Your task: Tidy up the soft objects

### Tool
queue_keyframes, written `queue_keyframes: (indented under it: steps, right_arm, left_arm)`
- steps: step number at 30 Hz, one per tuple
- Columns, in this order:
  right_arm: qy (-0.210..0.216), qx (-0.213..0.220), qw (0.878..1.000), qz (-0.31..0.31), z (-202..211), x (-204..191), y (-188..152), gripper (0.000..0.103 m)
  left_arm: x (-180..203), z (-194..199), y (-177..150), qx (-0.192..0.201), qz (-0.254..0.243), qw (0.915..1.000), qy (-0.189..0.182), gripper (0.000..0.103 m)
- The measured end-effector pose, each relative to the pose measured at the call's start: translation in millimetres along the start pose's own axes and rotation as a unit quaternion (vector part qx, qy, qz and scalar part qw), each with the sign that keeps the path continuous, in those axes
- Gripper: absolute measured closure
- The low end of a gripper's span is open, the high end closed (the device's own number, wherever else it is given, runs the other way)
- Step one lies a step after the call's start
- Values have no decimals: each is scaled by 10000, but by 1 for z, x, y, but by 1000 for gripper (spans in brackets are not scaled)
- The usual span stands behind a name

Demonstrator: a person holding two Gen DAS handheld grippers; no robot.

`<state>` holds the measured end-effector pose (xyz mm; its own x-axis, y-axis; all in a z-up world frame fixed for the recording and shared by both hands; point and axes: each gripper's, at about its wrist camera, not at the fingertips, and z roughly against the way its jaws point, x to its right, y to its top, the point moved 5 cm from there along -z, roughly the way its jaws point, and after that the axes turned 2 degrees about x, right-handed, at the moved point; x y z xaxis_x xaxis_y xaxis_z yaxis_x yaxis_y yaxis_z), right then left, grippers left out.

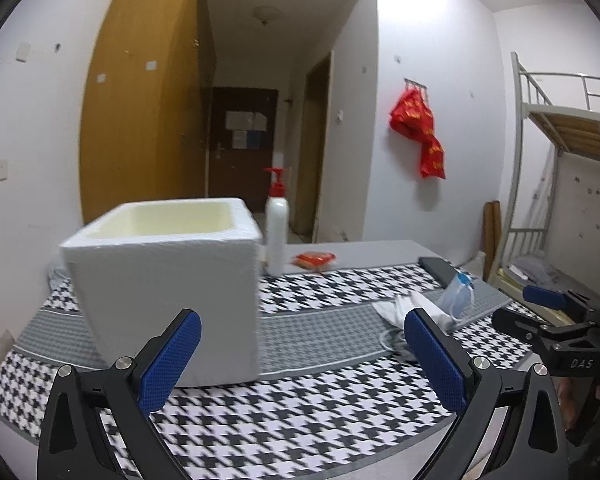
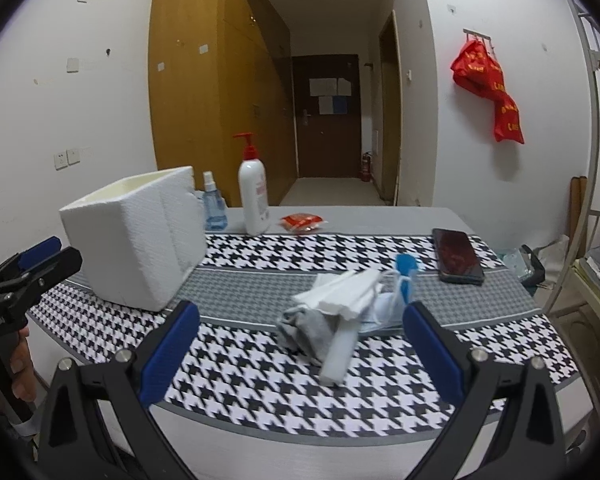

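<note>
Both of my grippers hang above the near edge of the table with nothing in them: my left gripper point(image 1: 302, 354) has its jaws spread wide, facing the white foam box point(image 1: 164, 280), and my right gripper point(image 2: 300, 354) is just as wide apart, looking straight at the pile of soft things point(image 2: 340, 308). That pile lies on the checked cloth point(image 2: 260, 380) to the right of the box and well apart from it, with a dark phone point(image 2: 458, 256) beyond it on the right. In it I make out a crumpled grey cloth point(image 2: 300, 326) on the near left, folded white tissue or fabric on top, a long white strip point(image 2: 340, 350) sticking out toward me, and what looks like a face mask with blue parts at the back; just how they overlap I cannot tell. All of it looks light and limp, so I expect it to sag, fold and slide on the cloth rather than lift as one stiff piece. I would pinch the grey cloth at its bunched middle, where the folds give my pads bulk to bite, not at a loose edge that could slip out. The open box seems the likely place for them, and being foam, it may shift if bumped. The pump bottle point(image 2: 254, 196) and the red packet point(image 2: 302, 222) stand farther back.
</note>
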<state>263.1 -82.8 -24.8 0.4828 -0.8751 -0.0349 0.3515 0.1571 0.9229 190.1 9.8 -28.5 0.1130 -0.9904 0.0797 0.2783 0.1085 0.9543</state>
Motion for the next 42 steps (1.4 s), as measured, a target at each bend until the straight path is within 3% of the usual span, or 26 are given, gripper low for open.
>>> queue_keyframes:
  steps: [24, 33, 42]
  right_arm:
    - [-106, -517, 9985, -161, -40, 70, -17, 0]
    - [-114, -597, 9978, -273, -46, 88, -23, 0]
    - [-68, -637, 9971, -417, -50, 97, -28, 0]
  left_arm:
    - [62, -76, 10, -530, -314, 9974, -383, 1]
    - [94, -105, 9, -916, -520, 9906, -872, 1]
    - [116, -138, 0, -1456, -477, 9802, -1253, 12]
